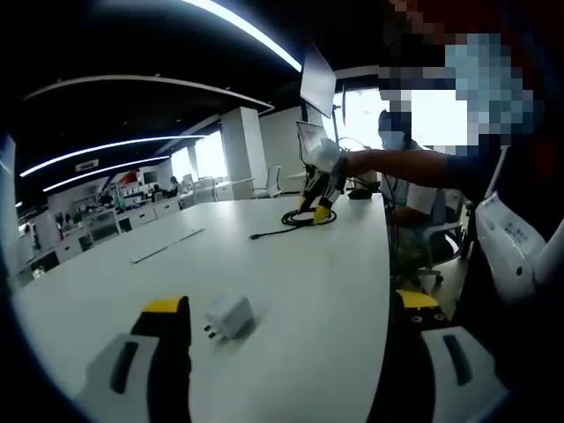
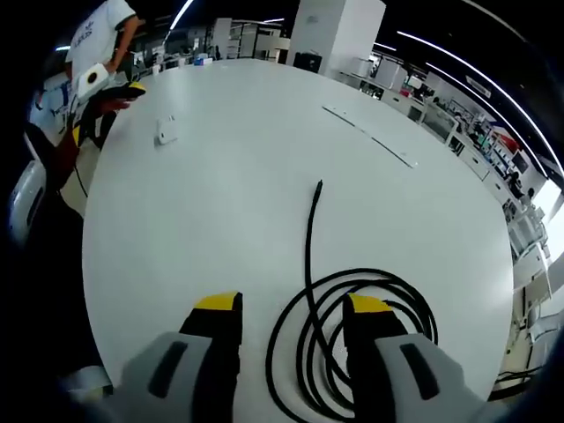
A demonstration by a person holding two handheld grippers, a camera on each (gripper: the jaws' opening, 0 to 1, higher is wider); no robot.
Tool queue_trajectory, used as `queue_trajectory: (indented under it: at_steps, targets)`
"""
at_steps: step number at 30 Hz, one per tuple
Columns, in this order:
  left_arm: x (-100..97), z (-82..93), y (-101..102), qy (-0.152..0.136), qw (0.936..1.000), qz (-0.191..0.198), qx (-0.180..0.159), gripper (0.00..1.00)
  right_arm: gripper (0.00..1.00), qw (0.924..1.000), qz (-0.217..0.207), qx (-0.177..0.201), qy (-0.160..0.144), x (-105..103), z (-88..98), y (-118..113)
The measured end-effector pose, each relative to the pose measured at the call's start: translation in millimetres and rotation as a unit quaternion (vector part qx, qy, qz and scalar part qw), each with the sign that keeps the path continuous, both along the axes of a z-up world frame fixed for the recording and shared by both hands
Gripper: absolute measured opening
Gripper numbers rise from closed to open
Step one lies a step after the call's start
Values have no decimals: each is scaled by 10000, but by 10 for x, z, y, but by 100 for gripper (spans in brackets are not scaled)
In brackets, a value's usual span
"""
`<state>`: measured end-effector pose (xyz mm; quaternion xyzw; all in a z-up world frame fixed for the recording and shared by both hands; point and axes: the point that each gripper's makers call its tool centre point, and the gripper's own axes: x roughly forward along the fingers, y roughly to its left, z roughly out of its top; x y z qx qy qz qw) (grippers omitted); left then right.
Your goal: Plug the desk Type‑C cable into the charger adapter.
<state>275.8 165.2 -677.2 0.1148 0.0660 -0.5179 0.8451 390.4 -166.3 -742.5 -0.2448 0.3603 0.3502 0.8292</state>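
The left gripper (image 1: pixel 291 322) is showing grey-white jaws with dark slots and yellow-and-black tips. The right gripper (image 2: pixel 293 317) is showing the same grey jaws, slots and yellow-topped black tips. The person (image 2: pixel 99 35) is wearing a white short-sleeved shirt with dark lettering.

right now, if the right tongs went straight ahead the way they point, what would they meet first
Probably the coiled black cable: its loops lie on the white table between the open right tongs, though their height above it is unclear.
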Motion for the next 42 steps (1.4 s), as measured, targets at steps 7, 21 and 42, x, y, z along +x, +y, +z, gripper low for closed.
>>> queue_trajectory:
  at_steps: [7, 21, 42]
  targets:
    - [6, 18, 7, -33, 10000, 8, 34, 96, 52, 9999, 96, 54, 19, 40, -13, 67]
    - [43, 18, -33, -75, 9998, -13, 196, 97, 33, 9996, 262, 75, 78, 213, -69, 184]
    - [102, 13, 2, -67, 9997, -12, 220, 97, 11, 9991, 331, -119, 217, 326, -171, 129]
